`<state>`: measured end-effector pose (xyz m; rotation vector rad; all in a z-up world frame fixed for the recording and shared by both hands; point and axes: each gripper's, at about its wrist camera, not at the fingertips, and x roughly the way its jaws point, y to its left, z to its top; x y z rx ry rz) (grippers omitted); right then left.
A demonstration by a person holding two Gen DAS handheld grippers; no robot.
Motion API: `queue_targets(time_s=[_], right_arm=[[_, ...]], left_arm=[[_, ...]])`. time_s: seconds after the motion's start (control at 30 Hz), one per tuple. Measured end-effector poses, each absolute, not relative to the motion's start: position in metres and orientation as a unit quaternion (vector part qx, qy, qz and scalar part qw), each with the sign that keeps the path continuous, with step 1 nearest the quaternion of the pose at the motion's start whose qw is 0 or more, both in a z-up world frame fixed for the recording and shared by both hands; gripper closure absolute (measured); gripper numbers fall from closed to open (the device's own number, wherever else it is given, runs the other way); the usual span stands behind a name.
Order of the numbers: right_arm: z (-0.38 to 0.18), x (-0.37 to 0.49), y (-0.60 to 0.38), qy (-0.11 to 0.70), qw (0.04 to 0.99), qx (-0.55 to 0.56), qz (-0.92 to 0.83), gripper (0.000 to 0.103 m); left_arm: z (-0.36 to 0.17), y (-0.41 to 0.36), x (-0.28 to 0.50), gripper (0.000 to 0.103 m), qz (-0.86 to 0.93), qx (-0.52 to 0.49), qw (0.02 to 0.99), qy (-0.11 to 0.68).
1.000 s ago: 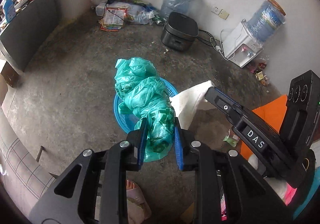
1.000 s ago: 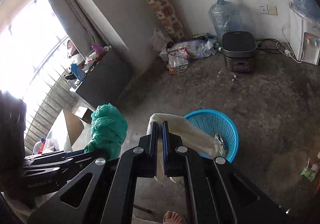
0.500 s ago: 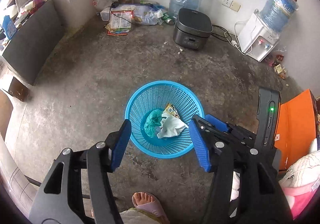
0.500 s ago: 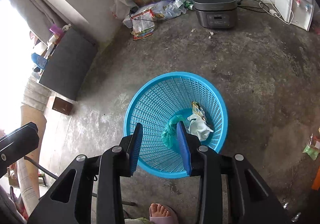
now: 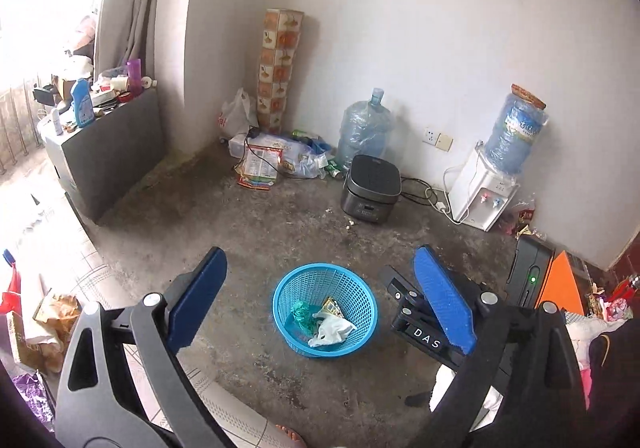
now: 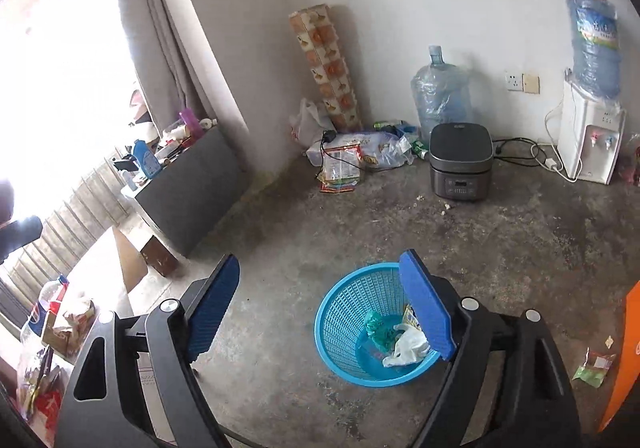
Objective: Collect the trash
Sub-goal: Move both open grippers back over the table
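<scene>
With both grippers' jaws spread empty, the green wrapper (image 6: 592, 366) on the floor is judged light and crinkly, best pinched by an edge.

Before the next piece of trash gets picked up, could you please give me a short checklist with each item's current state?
1. Left gripper open and empty: ok.
2. Right gripper open and empty: ok.
3. Green bag and white bag inside the blue basket: ok.
4. Basket upright on the floor: ok.
5. Trash left to collect: not ok; a green wrapper lies on the floor to the basket's right.
6. Clear path to that wrapper: cannot tell; it sits near the frame edge beside an orange object.
</scene>
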<state>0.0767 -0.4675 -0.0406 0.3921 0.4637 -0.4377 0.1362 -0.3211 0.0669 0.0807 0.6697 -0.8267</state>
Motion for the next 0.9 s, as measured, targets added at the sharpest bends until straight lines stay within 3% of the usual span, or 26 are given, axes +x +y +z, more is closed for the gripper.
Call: queue_targets(time_s=[0.1,0.4,0.9], right_arm=[[-0.009,0.068,-0.433,0.187,0.947,0.148,-0.215,0.007],[0.038,0.056,-0.355,0.149,0.975,0.105,-0.127,0.007],[0.030,0.112,-0.269,0.268,0.945,0.172,0.076,0.007]], left_arm=[[0.090,-0.279,0.123,0.011,-0.382,0.020,0.876,0.295],[0.120,-0.133,0.091,0.011,-0.314,0.002,0.917,0.247],[0.082,0.077,0.118,0.011,-0.171,-0.072,0.935,0.304]])
